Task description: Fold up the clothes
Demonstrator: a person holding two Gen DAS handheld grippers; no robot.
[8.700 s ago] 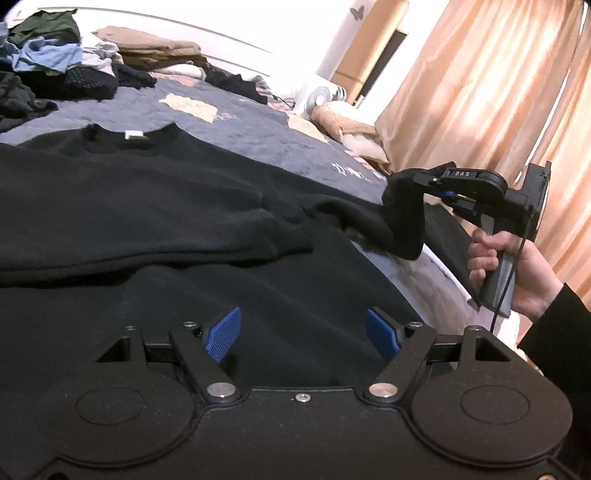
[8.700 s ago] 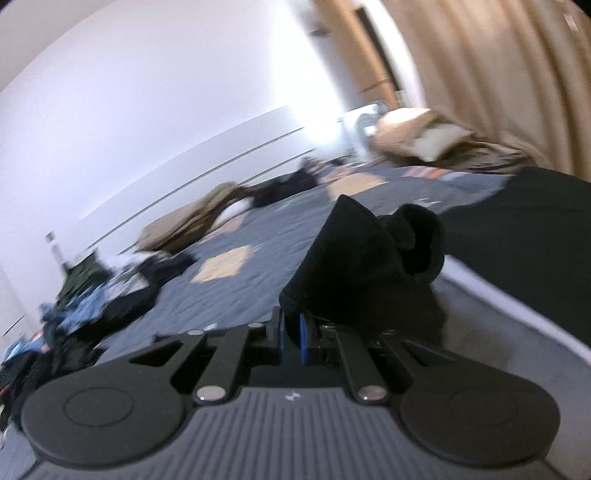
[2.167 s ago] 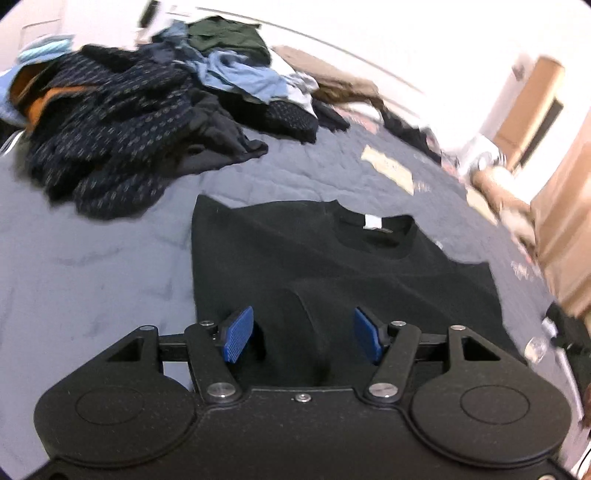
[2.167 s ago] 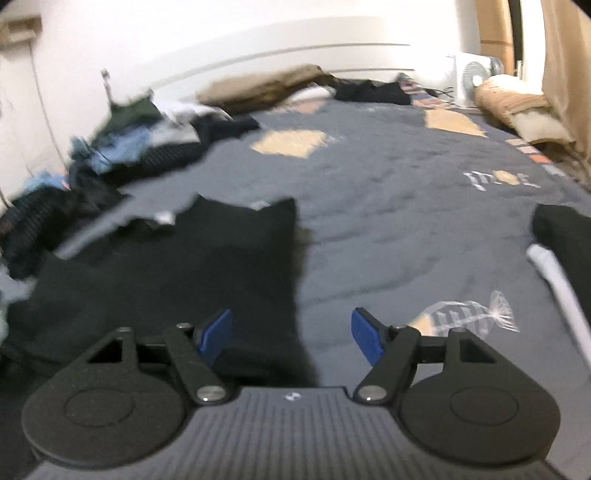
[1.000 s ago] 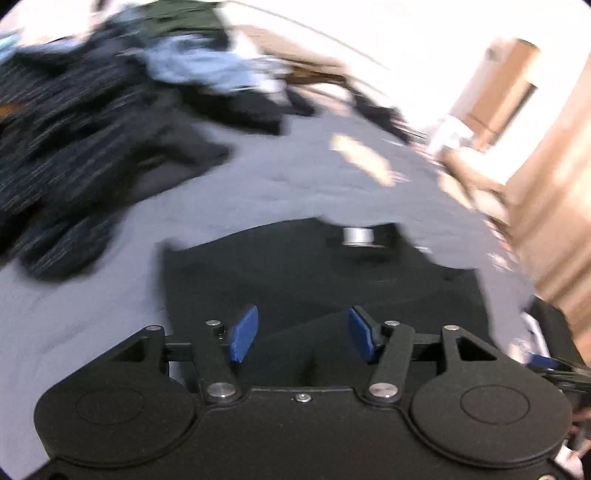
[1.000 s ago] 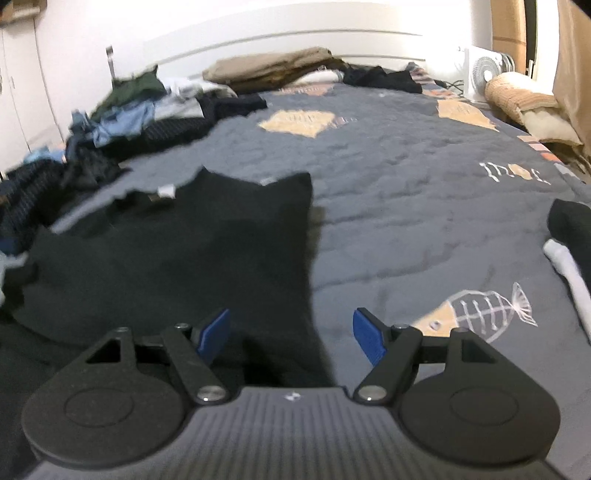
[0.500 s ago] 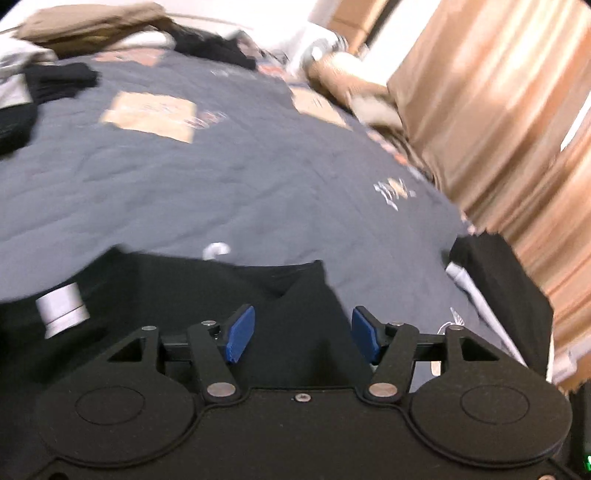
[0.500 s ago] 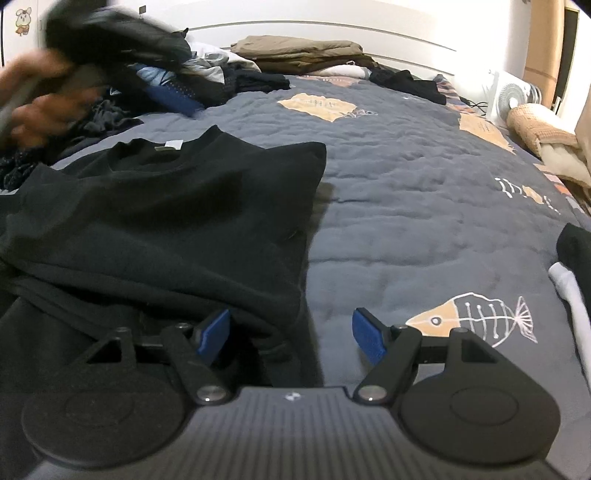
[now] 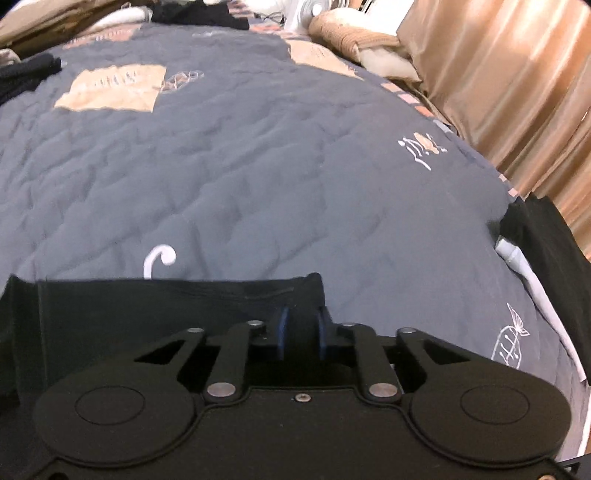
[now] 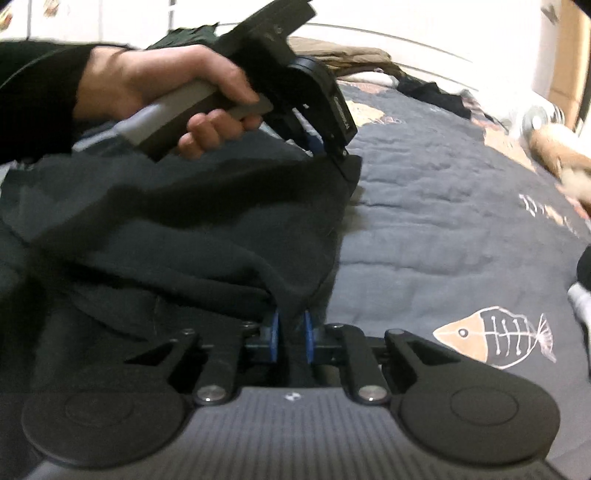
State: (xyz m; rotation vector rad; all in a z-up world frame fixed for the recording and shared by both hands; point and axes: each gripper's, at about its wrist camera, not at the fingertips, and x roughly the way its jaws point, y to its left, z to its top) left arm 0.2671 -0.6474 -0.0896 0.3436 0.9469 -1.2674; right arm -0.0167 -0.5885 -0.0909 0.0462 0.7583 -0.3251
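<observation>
A black sweater (image 10: 177,236) lies on the grey quilted bed (image 10: 443,221), its sleeves folded in. My left gripper (image 9: 301,332) is shut on the sweater's far right shoulder corner (image 9: 221,299). The right wrist view shows that same left gripper (image 10: 319,147), held by a hand (image 10: 166,92), pinching the corner. My right gripper (image 10: 291,332) is shut on the sweater's near right edge, where the cloth bunches between the blue pads (image 10: 274,332).
Another black garment with a white edge (image 9: 543,251) lies at the bed's right side by the peach curtains (image 9: 517,74). A pillow and fan (image 9: 343,26) sit at the far end. Dark and tan clothes (image 10: 354,55) pile near the headboard.
Both grippers went from open to shut on the sweater's right side. The left one swung over to the shoulder corner; the right one closed on the near edge.
</observation>
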